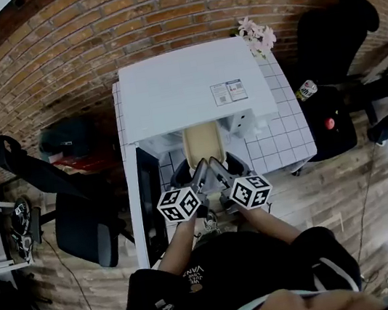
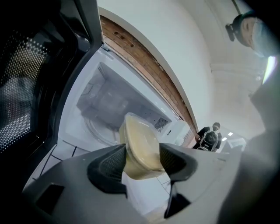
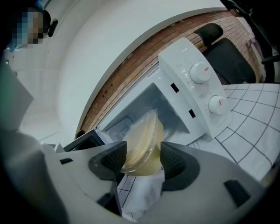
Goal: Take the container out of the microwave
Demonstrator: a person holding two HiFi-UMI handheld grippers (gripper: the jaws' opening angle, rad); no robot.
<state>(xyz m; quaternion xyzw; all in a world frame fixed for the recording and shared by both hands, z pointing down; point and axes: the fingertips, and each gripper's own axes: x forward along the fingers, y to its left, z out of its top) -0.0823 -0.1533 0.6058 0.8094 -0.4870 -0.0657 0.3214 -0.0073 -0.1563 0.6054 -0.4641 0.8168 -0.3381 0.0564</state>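
Pinching the container (image 2: pixel 139 146) from its two sides, the left gripper (image 2: pixel 142 159) and the right gripper (image 3: pixel 143 158) each have both jaws pressed on its clear wall, with their marker cubes side by side in front of the person's chest. The container holds something pale yellow and is at the open mouth of the microwave (image 1: pixel 190 88), with the turntable (image 2: pixel 94 131) behind it. The door (image 1: pixel 150 202) stands swung out to the left. A white tiled tabletop (image 1: pixel 290 134) carries the microwave, and flowers (image 1: pixel 256 35) lie past its far right corner.
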